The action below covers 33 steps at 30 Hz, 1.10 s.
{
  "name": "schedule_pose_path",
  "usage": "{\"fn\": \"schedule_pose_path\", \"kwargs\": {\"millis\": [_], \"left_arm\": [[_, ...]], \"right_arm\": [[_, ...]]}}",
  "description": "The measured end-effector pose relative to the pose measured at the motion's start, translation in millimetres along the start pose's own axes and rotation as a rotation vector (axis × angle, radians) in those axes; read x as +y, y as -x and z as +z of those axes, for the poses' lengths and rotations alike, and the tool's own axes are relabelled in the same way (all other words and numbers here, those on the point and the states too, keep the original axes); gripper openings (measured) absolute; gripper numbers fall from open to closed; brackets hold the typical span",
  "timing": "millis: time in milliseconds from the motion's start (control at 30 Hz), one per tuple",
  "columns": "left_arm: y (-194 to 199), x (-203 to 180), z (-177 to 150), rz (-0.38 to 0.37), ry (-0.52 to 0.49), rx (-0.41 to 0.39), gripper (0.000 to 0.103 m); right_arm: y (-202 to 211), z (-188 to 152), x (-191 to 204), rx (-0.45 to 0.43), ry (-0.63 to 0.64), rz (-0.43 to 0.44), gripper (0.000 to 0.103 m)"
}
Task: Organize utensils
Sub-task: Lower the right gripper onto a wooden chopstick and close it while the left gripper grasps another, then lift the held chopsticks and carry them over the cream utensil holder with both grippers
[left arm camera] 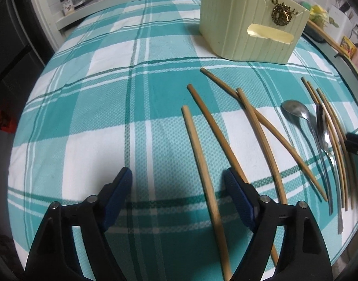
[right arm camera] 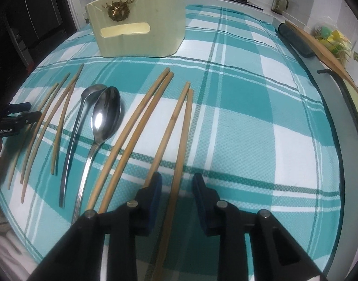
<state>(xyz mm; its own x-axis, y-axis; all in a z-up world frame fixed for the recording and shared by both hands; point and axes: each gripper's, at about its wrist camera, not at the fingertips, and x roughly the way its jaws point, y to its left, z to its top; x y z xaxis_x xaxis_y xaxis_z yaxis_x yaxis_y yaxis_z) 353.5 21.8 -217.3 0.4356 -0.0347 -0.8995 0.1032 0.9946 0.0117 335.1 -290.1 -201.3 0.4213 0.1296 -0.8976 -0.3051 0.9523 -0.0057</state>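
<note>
"GenRobot.AI" in white, on the black left tool

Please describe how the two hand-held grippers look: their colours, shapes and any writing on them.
Both are black plastic. The left hand-held gripper and right hand-held gripper each have two angular fingers with dark blue textured pads and round silver pivot pins. White lettering "GenRobot.AI" marks the left one's side.

chopstick lower end behind the right tool, lost in blur
</note>
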Motion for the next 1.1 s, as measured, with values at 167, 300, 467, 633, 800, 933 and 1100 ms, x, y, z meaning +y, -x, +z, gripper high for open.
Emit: {"fn": "schedule_pose_path", "kwargs": {"millis": [167, 300, 467, 633, 800, 933, 1100], "left_arm": [[-6, -4, 22, -0.021, -0.034, 0.037, 0.048], [-12, -8, 39, -0.018, -0.044, 0.041, 0.013], [-16, -4, 51, -0.068, -0.011, 0.027, 0.005], [9, 9, 56, -0.114, 0.047, -0.056, 0.005], [58, 17, 59, -0.146, 0.068, -0.176, 0.005], [105, 22, 56, -0.167, 0.066, -0.27, 0.005], [154, 25, 50, -0.193, 0.052, -0.37, 0.005]], "right_arm": [[-18, 37, -3, 0.026, 0.046, 0.018, 0.026], [-33, 67, -4, 0.035, 0.045, 0.025, 0.015], [-45, 92, -12, 0.034, -0.016, 0.039, 0.007], [-37, 93, -19, -0.009, -0.098, 0.076, 0.007], [6, 87, -21, -0.105, -0.126, 0.092, 0.007], [59, 80, -18, -0.215, -0.132, 0.101, 0.007], [122, 72, -10, -0.348, -0.119, 0.105, 0.007]]}}
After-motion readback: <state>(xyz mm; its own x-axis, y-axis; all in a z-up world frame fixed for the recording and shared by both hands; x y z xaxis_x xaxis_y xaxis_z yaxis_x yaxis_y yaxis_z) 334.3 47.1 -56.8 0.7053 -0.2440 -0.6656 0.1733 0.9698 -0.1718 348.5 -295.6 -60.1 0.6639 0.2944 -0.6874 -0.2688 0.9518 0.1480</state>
